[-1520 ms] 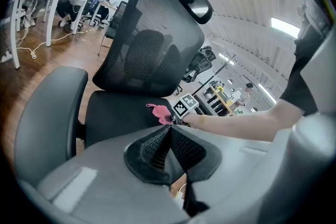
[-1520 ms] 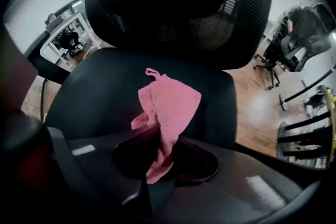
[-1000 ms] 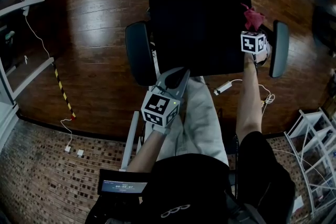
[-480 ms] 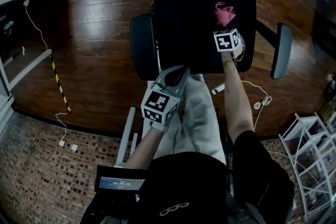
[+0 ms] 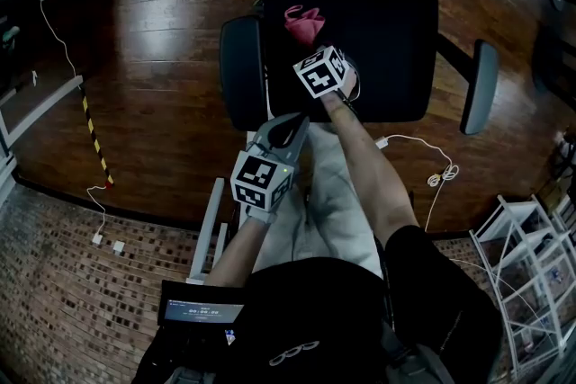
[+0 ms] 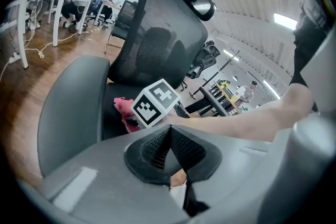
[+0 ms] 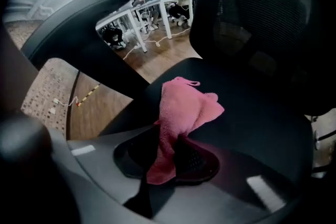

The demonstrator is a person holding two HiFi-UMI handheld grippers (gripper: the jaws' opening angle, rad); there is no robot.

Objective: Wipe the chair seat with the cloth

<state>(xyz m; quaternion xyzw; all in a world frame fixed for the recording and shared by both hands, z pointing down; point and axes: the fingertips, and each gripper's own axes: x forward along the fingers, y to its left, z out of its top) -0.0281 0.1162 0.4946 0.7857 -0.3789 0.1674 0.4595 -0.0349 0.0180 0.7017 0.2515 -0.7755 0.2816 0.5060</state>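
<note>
The black office chair seat (image 5: 387, 31) lies ahead of me in the head view. My right gripper (image 5: 310, 39) is shut on the pink cloth (image 5: 304, 21), which rests on the seat's left part close to the left armrest (image 5: 241, 76). In the right gripper view the cloth (image 7: 185, 107) runs from between the jaws of the right gripper (image 7: 165, 157) out onto the seat (image 7: 257, 113). My left gripper (image 5: 290, 134) hovers off the seat's front edge over my lap, shut and empty. In the left gripper view its jaws meet at the left gripper (image 6: 168, 145), with the cloth (image 6: 124, 113) beyond.
The right armrest (image 5: 477, 85) stands at the seat's far side, and the mesh backrest (image 7: 262, 8) rises behind. A white cable (image 5: 423, 159) trails on the wood floor. A white rack (image 5: 531, 256) stands at lower right; a striped strip (image 5: 94, 139) lies at left.
My right gripper has swept the pink cloth across the seat from its right side to its left side. The left gripper has stayed almost where it was.
</note>
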